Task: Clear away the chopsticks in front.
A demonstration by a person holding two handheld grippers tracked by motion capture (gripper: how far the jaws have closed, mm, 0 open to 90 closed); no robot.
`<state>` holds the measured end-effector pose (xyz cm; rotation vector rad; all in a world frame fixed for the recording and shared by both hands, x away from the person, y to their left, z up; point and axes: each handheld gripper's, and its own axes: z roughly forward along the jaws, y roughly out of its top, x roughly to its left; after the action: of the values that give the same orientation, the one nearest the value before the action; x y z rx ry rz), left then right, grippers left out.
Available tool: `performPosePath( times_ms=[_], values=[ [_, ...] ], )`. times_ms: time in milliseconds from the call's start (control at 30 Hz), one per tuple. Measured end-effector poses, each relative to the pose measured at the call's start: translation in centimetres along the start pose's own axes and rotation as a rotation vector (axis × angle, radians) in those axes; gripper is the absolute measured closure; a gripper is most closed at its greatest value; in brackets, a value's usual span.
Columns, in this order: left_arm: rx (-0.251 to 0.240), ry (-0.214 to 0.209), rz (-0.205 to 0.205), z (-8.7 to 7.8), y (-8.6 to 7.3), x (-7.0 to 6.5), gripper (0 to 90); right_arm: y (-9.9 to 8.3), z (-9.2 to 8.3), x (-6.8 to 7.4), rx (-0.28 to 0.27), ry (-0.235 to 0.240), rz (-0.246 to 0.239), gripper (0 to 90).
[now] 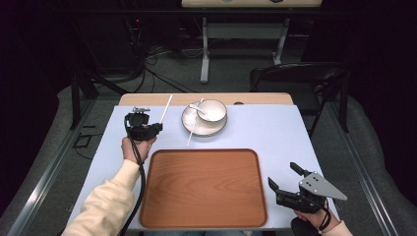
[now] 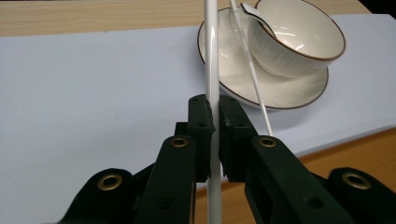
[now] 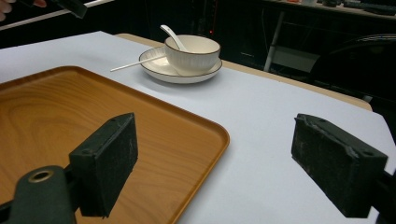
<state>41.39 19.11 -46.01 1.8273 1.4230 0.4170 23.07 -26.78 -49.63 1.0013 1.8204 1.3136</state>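
L tongs (image 1: 156,127), upper left of high view, clamped on a white chopstick (image 1: 166,109). R tongs (image 1: 283,177), lower right, wide open, empty. 2nd stick (image 1: 192,129) leans on plate (image 1: 189,125) by bowl (image 1: 212,110). Risk: thin glossy stick may swivel or slip in pads, missing tray (image 1: 204,186).

A tray (image 1: 204,189) lay at lower centre of the high view. Above it, at upper centre, a bowl (image 1: 212,110) sat on a plate (image 1: 191,123), a spoon (image 1: 196,108) in the bowl. One chopstick (image 1: 192,129) leaned across the plate's left rim.
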Motion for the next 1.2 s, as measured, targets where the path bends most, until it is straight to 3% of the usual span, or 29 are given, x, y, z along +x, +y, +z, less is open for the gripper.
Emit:
performPosePath(
  times_ms=[233,700,933,1200],
  values=[
    [-0.02,-0.028,-0.009,-2.5,-2.6,-0.9,84.5,0.0,0.0,0.0,0.001,0.001,-0.001,14.2],
    [-0.016,-0.055,-0.035,-4.6,-6.9,-2.2,84.5,0.0,0.0,0.1,0.004,-0.001,-0.002,14.1],
    [-0.008,-0.037,-0.028,-5.1,-9.0,-3.0,84.4,0.1,0.1,0.1,0.002,0.0,-0.002,14.2],
    [0.014,-0.008,-0.082,-5.4,-11.7,-3.1,84.4,0.1,0.2,0.1,0.006,0.001,-0.003,14.2]
  ],
)
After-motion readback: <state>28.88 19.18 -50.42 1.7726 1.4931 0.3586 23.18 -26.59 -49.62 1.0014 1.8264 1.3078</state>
